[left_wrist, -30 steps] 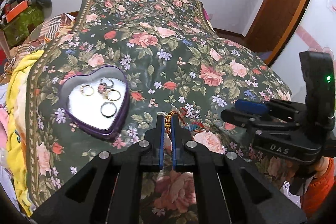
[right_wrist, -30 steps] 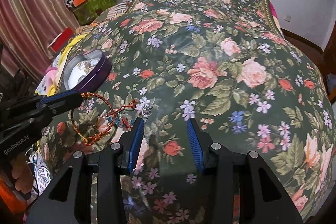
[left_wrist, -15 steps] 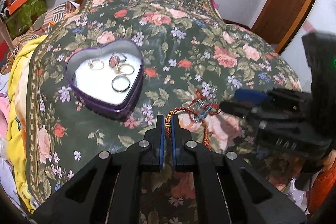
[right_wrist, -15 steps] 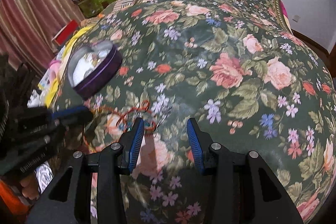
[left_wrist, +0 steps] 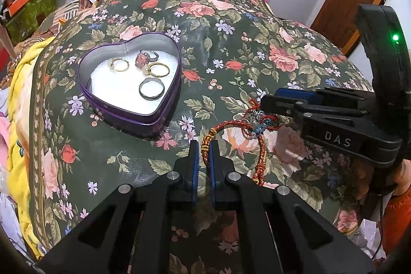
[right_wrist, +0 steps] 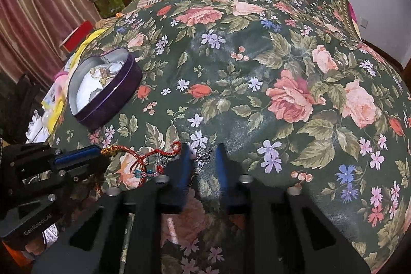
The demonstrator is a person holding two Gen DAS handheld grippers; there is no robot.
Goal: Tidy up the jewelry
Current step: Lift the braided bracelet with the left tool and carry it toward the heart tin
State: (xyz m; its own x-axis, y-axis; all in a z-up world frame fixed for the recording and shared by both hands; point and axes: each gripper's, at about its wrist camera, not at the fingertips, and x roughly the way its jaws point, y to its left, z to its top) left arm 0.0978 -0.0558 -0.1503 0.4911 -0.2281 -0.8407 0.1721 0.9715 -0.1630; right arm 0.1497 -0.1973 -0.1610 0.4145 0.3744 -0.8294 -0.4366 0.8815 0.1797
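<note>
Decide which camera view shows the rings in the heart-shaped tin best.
The left wrist view: it looks down into the tin, showing four separate rings. The right wrist view sees the tin side-on, its contents an unclear glint.

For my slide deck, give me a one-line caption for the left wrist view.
Left gripper pinches a red braided bracelet beside a heart-shaped tin holding four rings.

The right gripper carries "DAS" in pale letters on its black side, while the left gripper bears "GenRobot.AI" along its body.
</note>
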